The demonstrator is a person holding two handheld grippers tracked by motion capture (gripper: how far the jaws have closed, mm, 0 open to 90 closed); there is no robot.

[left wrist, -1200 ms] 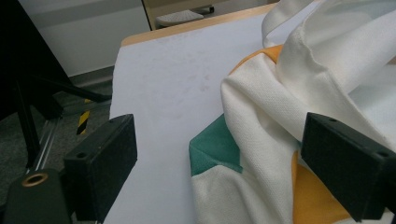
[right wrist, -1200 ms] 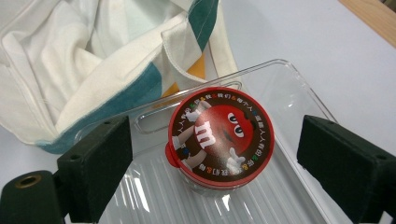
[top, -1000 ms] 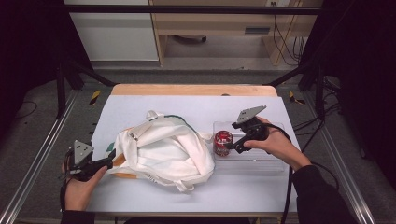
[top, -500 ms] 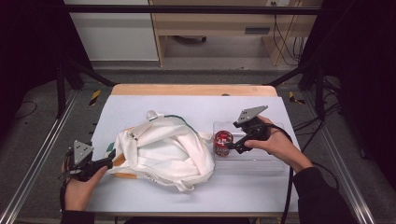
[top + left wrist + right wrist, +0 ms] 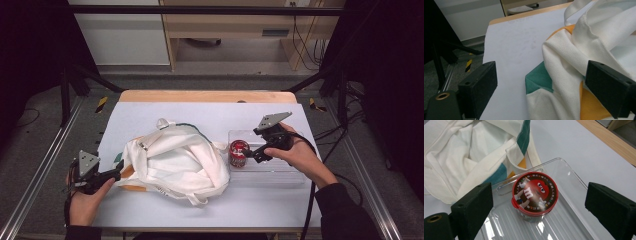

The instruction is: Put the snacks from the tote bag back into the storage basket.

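Note:
A white cloth bag [image 5: 172, 162] with green and orange patches lies crumpled on the middle of the table. In the left gripper view its green and orange corner [image 5: 564, 85] sits between the jaws of my left gripper [image 5: 549, 90], which is open; that gripper [image 5: 117, 173] rests at the bag's left edge. A red-lidded candy tub [image 5: 238, 153] stands upright in the left end of a clear plastic tray [image 5: 280, 172]. My right gripper [image 5: 536, 207] is open, its jaws wide on either side of the tub [image 5: 534, 194] without touching it. It [image 5: 250, 155] hovers just right of the tub.
The table's white mat [image 5: 150, 112] has bare room behind the bag and along the front. A wooden edge [image 5: 205, 96] runs along the far side. Metal rails [image 5: 40, 170] flank the table. The clear tray [image 5: 564, 225] holds nothing else I can see.
Barely anything has moved; my right gripper has edged slightly closer to the tub. The left gripper stays at the bag's corner.

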